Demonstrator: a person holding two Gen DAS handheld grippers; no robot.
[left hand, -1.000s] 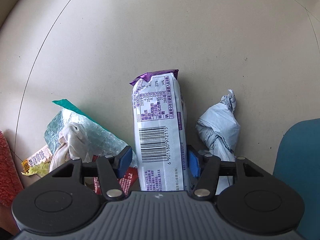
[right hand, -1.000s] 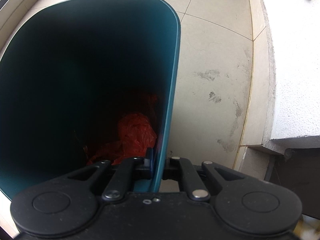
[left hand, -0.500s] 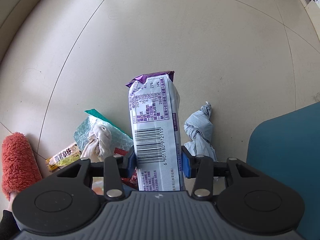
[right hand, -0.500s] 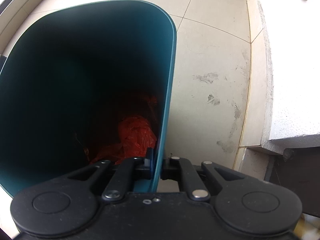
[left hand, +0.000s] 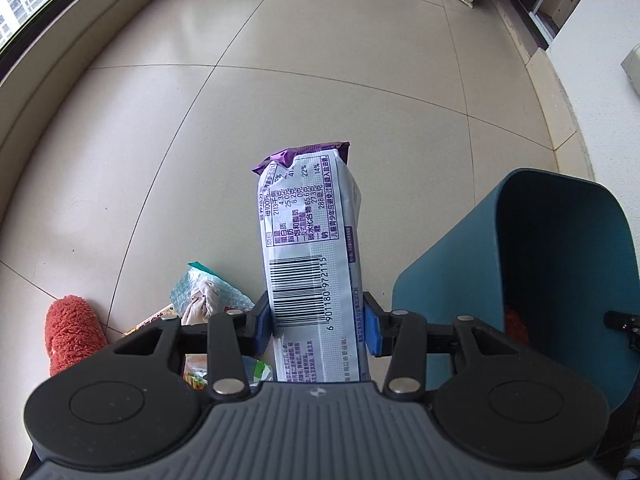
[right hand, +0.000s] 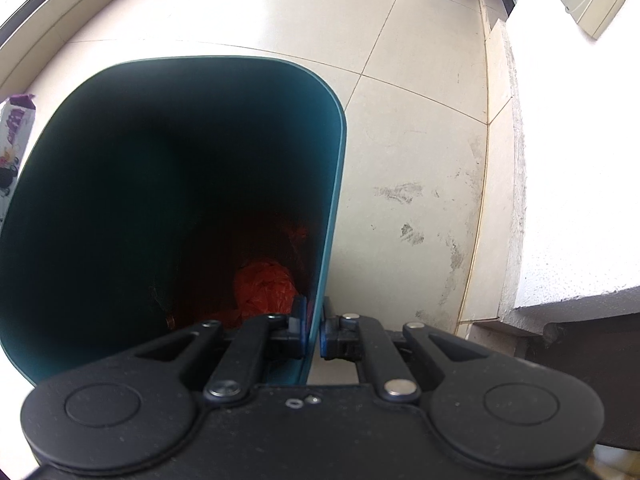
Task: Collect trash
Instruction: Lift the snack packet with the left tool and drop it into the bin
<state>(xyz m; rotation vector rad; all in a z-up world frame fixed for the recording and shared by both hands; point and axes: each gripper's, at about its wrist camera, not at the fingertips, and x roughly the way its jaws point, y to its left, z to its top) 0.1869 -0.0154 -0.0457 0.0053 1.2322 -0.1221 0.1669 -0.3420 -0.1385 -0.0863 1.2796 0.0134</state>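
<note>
Left wrist view, going left to right: a fuzzy orange-red roller-shaped thing [left hand: 70,330] is lying on the beige tiled floor [left hand: 280,92] at the far left. Next to it a small pile of leftover trash is sitting on the floor: a green-and-clear crinkly plastic wrapper [left hand: 200,286] with a knotted beige rag or tissue [left hand: 202,304] on top, plus a yellowish packet edge poking out under the claw's body.

In the middle, the left claw [left hand: 318,324] is gripping a long white-and-purple snack packet with a barcode [left hand: 310,240]. The blue pads are pressing on both sides of the packet near the barcode, so the claw is partly closed around it, and the packet is sticking out ahead of the claw, clear above the floor. To the right of it, the open teal plastic trash bin [left hand: 440,280] is standing close by, with something orange-red showing inside.

Right wrist view: the packet's purple end is just peeking in at the far left edge, beside the bin. The bin's dark inside is filling most of the frame, with a crumpled orange-red plastic bag [right hand: 264,284] lying at the bottom. The right claw [right hand: 314,330] is pinching the bin's thin right-hand wall, pads clamped nearly together on it. Further right, scuffed pale tiles and a white ledge [right hand: 580,160].
</note>
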